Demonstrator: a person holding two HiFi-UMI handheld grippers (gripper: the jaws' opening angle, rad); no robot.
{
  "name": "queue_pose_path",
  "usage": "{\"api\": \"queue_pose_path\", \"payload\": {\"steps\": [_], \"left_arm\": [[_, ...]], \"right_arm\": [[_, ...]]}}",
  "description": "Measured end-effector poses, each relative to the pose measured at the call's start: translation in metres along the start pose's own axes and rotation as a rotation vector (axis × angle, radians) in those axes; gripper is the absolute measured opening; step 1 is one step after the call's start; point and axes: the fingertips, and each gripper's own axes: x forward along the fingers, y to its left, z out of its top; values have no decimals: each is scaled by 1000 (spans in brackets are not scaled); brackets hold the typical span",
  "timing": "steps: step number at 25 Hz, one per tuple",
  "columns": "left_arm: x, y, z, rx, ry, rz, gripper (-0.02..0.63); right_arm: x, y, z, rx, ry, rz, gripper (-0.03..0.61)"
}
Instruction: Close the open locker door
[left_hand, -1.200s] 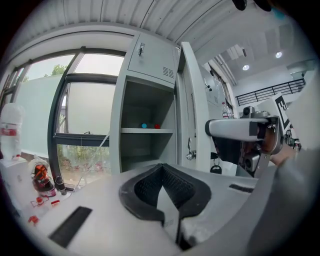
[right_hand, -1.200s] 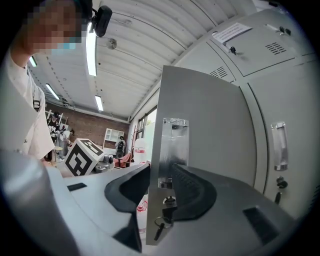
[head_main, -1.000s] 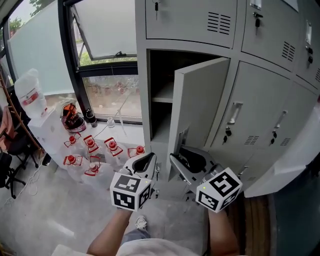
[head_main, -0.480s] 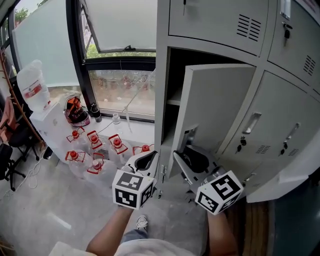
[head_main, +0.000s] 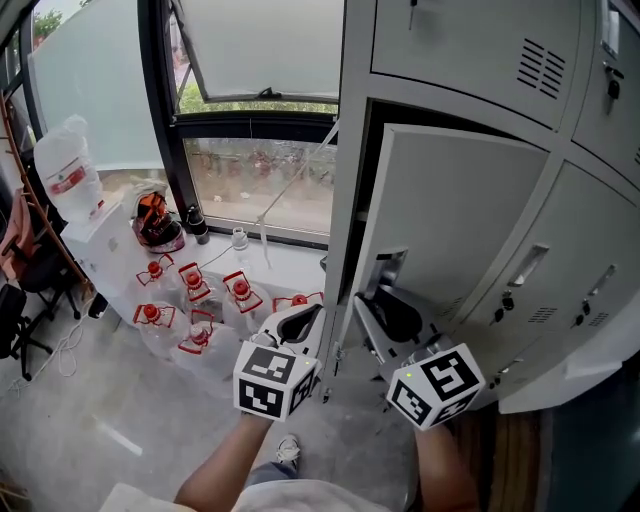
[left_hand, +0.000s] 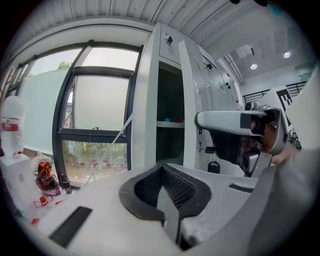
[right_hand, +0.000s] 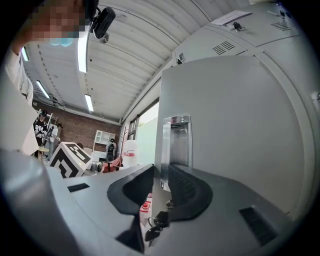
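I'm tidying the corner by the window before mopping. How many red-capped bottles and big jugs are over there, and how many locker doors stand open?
Clear plastic bottles with red caps: 6
Large clear jug with a red label: 1
Open grey metal locker door: 1
Total: 8

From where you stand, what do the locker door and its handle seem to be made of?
Door: likely sheet steel, painted matte light grey; thin edge, flat even colour. Handle: probably chromed metal, possibly plated plastic; mirror-bright reflections.
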Motion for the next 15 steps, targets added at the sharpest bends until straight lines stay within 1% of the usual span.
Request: {"api": "queue_pose_path", "payload": {"steps": [6,15], "left_arm": [[18,16,6,-15,-12,-9,6],[41,38,13,-23,-21,-38,6]], "right_arm": [[21,-12,-2,-5,12,-10,78],[51,-38,-6,-6,28,-105,54]]}}
